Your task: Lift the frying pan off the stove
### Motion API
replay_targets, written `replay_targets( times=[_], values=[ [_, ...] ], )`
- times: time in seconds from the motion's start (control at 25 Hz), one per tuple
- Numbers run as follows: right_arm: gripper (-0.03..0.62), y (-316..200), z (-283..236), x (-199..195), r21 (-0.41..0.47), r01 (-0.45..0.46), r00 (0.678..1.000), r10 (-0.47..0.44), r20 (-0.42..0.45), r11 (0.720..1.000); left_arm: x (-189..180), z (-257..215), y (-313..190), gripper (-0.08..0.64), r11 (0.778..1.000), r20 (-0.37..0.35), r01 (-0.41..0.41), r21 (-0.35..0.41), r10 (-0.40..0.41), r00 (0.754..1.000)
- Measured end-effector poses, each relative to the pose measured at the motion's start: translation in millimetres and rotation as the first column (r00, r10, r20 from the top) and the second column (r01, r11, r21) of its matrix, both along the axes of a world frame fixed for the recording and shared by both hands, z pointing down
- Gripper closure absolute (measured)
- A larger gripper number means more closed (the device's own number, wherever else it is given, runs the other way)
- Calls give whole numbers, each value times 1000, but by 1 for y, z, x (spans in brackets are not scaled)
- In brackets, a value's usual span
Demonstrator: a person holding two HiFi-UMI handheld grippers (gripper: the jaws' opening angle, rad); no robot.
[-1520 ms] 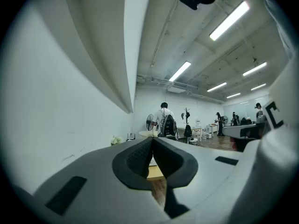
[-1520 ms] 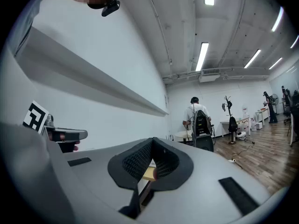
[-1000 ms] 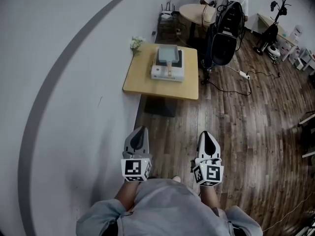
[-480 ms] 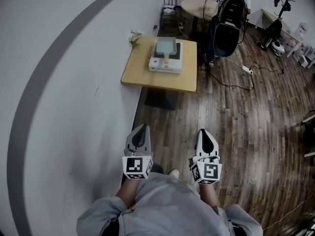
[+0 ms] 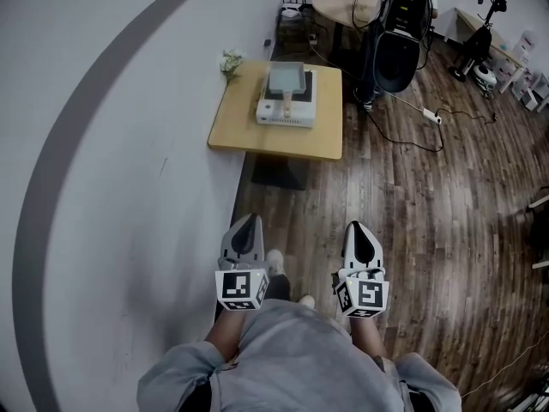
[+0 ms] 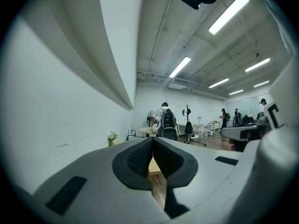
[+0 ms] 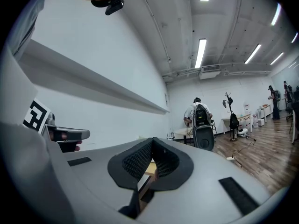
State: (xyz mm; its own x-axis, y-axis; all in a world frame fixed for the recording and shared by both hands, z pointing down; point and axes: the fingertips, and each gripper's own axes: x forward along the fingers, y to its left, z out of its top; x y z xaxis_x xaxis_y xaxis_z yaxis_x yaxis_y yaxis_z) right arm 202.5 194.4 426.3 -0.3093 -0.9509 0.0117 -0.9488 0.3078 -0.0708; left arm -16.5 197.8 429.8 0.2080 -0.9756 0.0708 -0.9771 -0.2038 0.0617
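Two things flank the tabletop (image 5: pixel 244 136) in the upper middle of the frame: small white flowers (image 5: pixel 228 61) at its far left corner, and to its right a black object (image 5: pixel 396 45), perhaps a backpack on a chair. A stretch of wooden floor (image 5: pixel 412 221) separates the tabletop from both grippers. The left gripper (image 5: pixel 249 224) and right gripper (image 5: pixel 358 228) are held side by side at bottom centre, pointing up-frame, fingers together and empty. The frying pan (image 5: pixel 287 76) sits on the stove (image 5: pixel 286 112), its handle pointing down-frame toward the person.
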Motion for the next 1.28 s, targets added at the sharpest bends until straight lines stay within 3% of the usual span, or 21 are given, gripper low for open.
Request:
replay_targets(
  times=[0.72,1.28],
  values=[
    [598,-170,-6,-51,13,-46,999,46,-16,999,-41,-2,-175,557,997,-46,-64,32,65,997],
    [598,-246,6,-92,-9,-88,996,88,-20,996,-78,9,-252,557,993,-54,-118,16,119,991]
  ],
)
